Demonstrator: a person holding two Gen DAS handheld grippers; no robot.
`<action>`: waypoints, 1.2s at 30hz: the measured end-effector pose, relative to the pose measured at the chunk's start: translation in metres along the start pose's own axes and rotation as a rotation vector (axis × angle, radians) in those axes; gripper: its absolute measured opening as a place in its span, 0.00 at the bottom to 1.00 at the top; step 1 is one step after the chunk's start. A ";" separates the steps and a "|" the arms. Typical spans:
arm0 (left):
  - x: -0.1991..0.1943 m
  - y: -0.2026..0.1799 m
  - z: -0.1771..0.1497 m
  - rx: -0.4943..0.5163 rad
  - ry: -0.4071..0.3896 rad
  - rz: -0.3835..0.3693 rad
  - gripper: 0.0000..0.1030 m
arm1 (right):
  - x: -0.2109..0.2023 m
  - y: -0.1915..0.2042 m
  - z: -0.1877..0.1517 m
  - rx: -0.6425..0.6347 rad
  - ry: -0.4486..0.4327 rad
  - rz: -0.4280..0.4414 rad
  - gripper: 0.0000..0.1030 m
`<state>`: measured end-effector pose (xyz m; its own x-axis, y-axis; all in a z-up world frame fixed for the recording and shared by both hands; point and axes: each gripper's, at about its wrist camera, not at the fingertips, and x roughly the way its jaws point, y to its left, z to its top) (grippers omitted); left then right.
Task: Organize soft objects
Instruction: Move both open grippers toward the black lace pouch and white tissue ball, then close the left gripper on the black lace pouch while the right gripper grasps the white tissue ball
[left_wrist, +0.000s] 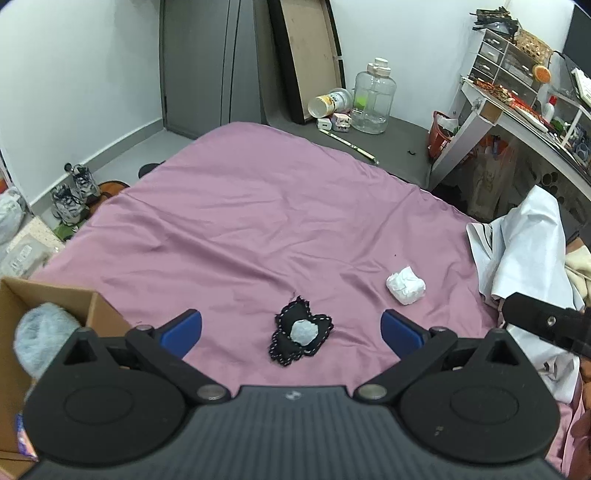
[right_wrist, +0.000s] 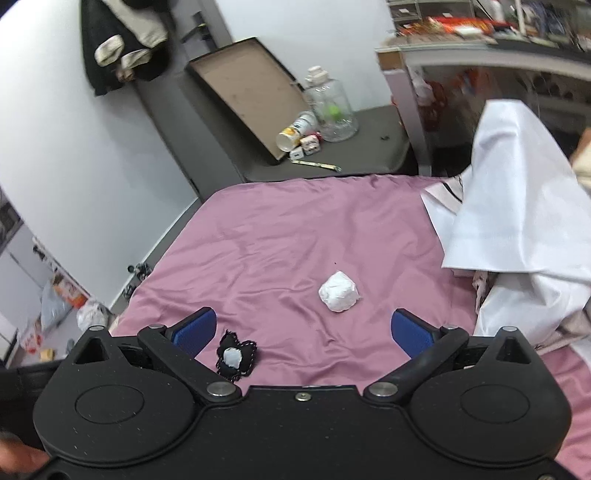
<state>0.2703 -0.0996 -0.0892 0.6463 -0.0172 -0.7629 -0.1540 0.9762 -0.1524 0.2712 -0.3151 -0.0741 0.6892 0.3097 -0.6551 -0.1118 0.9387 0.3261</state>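
On the pink sheet lies a black patch with a pale centre. The left gripper is spread wide above it, empty. A white wad sits beyond and right of the patch, apart from it. The right gripper, also wide and empty, hovers right of the patch. A cardboard box left of the patch holds a grey fuzzy ball.
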 end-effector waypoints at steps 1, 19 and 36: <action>0.004 0.000 -0.001 -0.006 0.002 0.001 0.99 | 0.004 -0.003 0.000 0.011 0.000 0.000 0.95; 0.097 0.004 -0.021 -0.068 0.102 -0.030 0.78 | 0.084 -0.046 -0.018 0.147 -0.014 -0.054 0.87; 0.128 0.014 -0.028 -0.092 0.094 -0.039 0.33 | 0.145 -0.044 -0.021 0.107 -0.040 -0.013 0.66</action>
<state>0.3301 -0.0943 -0.2064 0.5807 -0.0796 -0.8102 -0.2006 0.9505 -0.2371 0.3604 -0.3086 -0.1979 0.7182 0.2897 -0.6327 -0.0276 0.9204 0.3901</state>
